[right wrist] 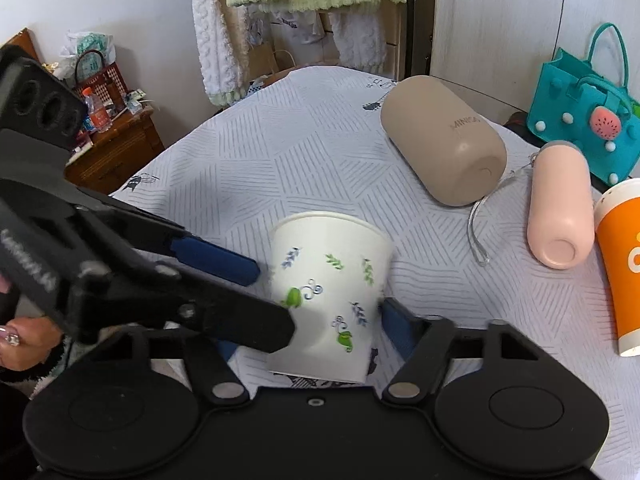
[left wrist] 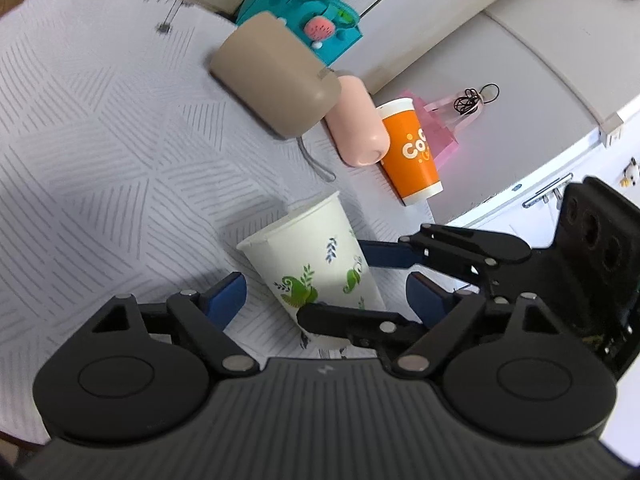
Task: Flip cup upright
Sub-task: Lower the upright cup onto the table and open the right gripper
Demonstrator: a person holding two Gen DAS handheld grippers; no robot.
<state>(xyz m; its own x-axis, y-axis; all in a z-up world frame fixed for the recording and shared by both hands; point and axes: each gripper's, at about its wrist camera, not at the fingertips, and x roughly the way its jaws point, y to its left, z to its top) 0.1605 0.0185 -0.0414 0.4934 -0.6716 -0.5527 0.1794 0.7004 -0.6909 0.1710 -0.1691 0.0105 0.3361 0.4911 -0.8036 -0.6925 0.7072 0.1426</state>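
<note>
**A:** What is shown, largest first?

**B:** A table (right wrist: 280, 152) under a striped cloth. Over it the left gripper (left wrist: 326, 294) is held with its fingers spread wide. The right gripper (right wrist: 308, 328) is brought in across it, and its fingers look pressed onto the lower wall of the cup (right wrist: 332, 280). One pad is seen touching. The other is hidden behind the left gripper.

**A:** And where is the cup placed?

**B:** It is found at the near middle of the table, straight ahead of both grippers and between each pair of fingers. Its long axis is seen close to vertical, mouth up, and leaned a little. Whether the base is set flat on the cloth cannot be told.

**A:** Which gripper is judged nearer?

**B:** The right, since contact is made there. No touch by the left is seen. The flip is judged almost done. What appears to be left is for the base to be squared on the cloth and the grip eased without the light paper wall being tipped.
</note>
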